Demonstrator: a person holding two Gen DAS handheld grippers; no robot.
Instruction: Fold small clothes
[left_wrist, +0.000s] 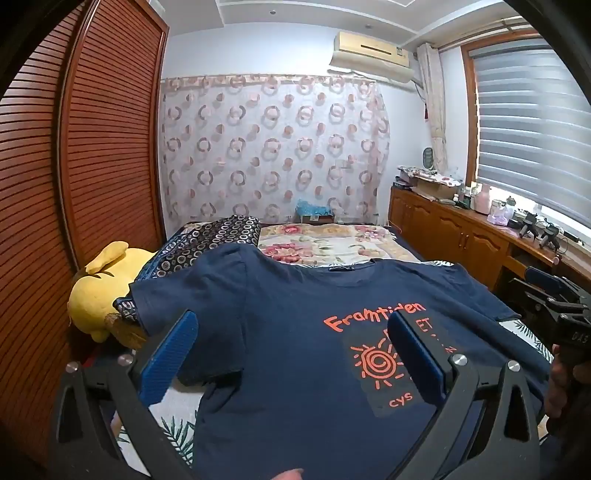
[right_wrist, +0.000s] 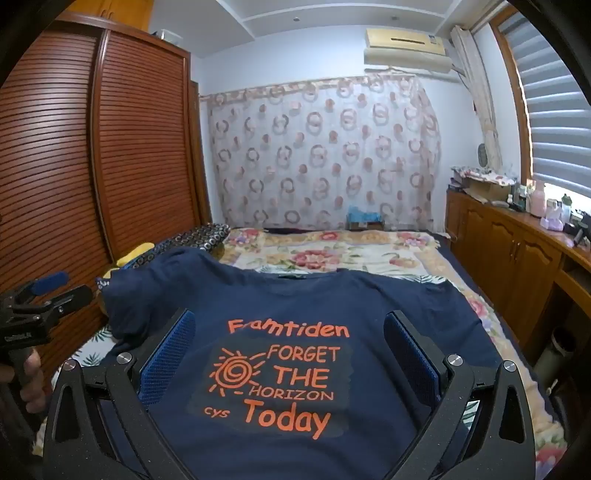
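A navy T-shirt (left_wrist: 288, 332) with orange print lies spread face up on the bed, collar toward the far wall. Its left sleeve (left_wrist: 177, 291) drapes over a patterned pillow. My left gripper (left_wrist: 291, 321) hovers open above the shirt's left half, blue pads wide apart, nothing between them. In the right wrist view the same T-shirt (right_wrist: 295, 302) fills the foreground, and my right gripper (right_wrist: 290, 319) hangs open over the printed chest. Each gripper shows at the edge of the other's view: the right gripper (left_wrist: 550, 295), the left gripper (right_wrist: 48, 288), both held by a hand.
A yellow plush toy (left_wrist: 99, 291) and a dark patterned pillow (left_wrist: 207, 240) lie at the bed's left. A floral blanket (right_wrist: 332, 254) covers the far bed. A louvred wardrobe (left_wrist: 92, 147) stands left; a wooden cabinet (right_wrist: 509, 243) with clutter runs along the right.
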